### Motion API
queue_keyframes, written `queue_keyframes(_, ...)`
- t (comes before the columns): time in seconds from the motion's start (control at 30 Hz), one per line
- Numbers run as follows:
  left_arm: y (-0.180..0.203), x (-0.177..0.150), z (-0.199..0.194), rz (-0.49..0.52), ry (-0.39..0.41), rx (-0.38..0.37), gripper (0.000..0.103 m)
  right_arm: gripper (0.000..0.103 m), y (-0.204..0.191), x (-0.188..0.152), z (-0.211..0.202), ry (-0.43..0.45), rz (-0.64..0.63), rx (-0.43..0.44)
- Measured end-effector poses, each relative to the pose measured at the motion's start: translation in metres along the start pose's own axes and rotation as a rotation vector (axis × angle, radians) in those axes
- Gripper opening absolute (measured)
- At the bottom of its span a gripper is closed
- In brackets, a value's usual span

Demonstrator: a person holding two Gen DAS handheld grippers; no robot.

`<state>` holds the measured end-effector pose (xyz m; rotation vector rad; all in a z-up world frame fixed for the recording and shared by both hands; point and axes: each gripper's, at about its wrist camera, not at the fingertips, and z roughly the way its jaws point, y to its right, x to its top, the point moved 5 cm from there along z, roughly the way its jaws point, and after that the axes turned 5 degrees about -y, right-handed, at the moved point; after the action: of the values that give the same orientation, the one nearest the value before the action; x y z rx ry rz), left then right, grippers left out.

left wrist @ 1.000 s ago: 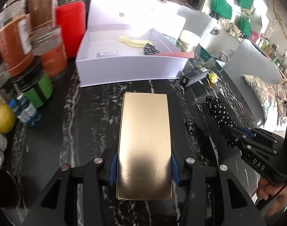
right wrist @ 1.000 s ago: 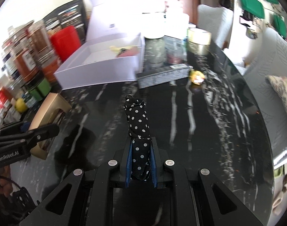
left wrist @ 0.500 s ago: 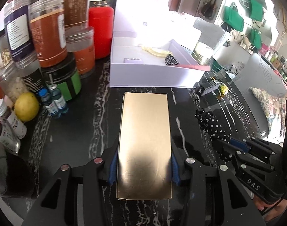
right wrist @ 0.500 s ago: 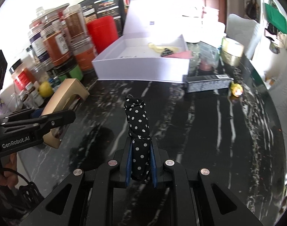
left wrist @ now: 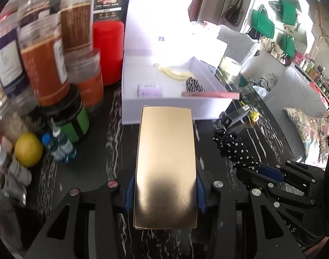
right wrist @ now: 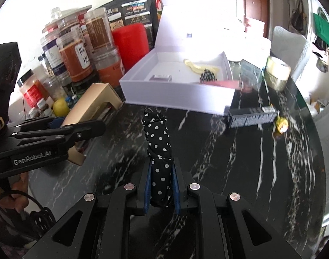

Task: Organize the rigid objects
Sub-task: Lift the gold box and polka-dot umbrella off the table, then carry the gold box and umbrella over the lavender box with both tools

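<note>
Over the marble table (right wrist: 261, 161), left tongs (left wrist: 164, 192) clamp gold box (left wrist: 165, 168).

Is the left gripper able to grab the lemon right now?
Probably not. The left gripper is already clamped on the gold box, so its jaws are full. The lemon sits off to its side.

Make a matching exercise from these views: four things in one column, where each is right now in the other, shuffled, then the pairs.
Things:
1. gold box
2. polka-dot bundle
3. pink pen
4. lemon

Places:
A. across the front corner of the white box
B. clamped in the right gripper
C. on the table beside the jars
D. clamped in the left gripper

Pairs: 1-D, 2-B, 3-A, 4-C
</note>
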<state>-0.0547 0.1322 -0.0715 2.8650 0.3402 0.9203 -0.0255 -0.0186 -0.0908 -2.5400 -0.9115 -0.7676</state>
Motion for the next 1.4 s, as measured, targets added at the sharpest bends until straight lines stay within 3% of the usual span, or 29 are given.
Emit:
queue_keyframes(0.57,0.023,0.075,-0.013,0.066,0.107,-0.031,0.044,0.017,0.008,0.059,-0.023,0.103,-0.047,0.007)
queue_keyframes(1.4,0.055,0.173,0.006,0.172,0.176,-0.067,0.044,0.017,0.056,0.141,-0.036,0.219,-0.068,-0.052)
